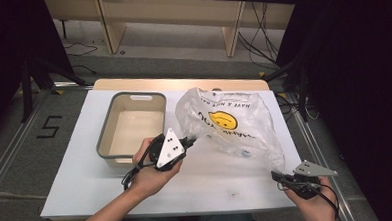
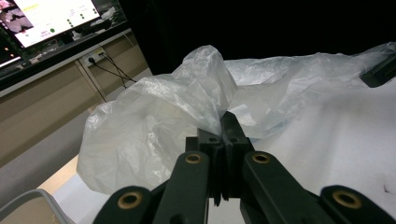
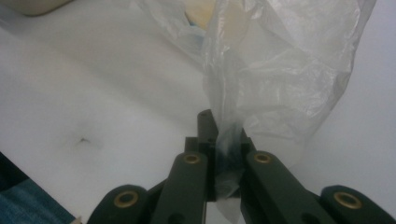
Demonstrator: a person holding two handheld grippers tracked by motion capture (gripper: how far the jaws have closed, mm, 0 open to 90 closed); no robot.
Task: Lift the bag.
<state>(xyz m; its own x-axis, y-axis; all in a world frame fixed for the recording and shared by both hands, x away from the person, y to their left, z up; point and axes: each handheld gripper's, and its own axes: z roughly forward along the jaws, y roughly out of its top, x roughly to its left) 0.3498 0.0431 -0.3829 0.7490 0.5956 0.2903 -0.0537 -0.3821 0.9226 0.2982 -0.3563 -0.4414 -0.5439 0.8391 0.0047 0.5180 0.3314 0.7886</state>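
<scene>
Both forearms enter from the bottom edge of the high view, each hand wrapped round a gripper.

Left gripper [image 1: 189, 139]: held over the white table [image 1: 77, 185], just in front of the grey bin [image 1: 104, 125], jaws pointing right toward the plastic bag [image 1: 245, 133]. Jaws pressed fully together on a bunched fold of the bag's near-left edge. In the left gripper view the left gripper [image 2: 223, 122] shows the film rising straight out from between the black jaw tips and billowing up and away as a crumpled mound.

Right gripper [image 1: 277, 176]: low at the table's near-right corner, grey three-cornered plate on top, jaws pointing left. Jaws closed hard on the bag's lower right corner. In the right gripper view the right gripper [image 3: 219, 133] has a twisted strip of clear film pinched between the jaws, some of it trailing down behind them; the rest of the plastic bag [image 3: 289, 70] fans upward from the pinch.

Bag: translucent white, thin, printed with a yellow smiley face and black lettering, the print upside down as seen from above. It lies on the right half of the table, just beside the bin, stretched loosely between the two pinch points, puffed up in the middle.

Bin: rectangular, grey rim, pale inside, standing upright on the table's left half.

Table surface: white, with a small dark mark near the front edge.
</scene>
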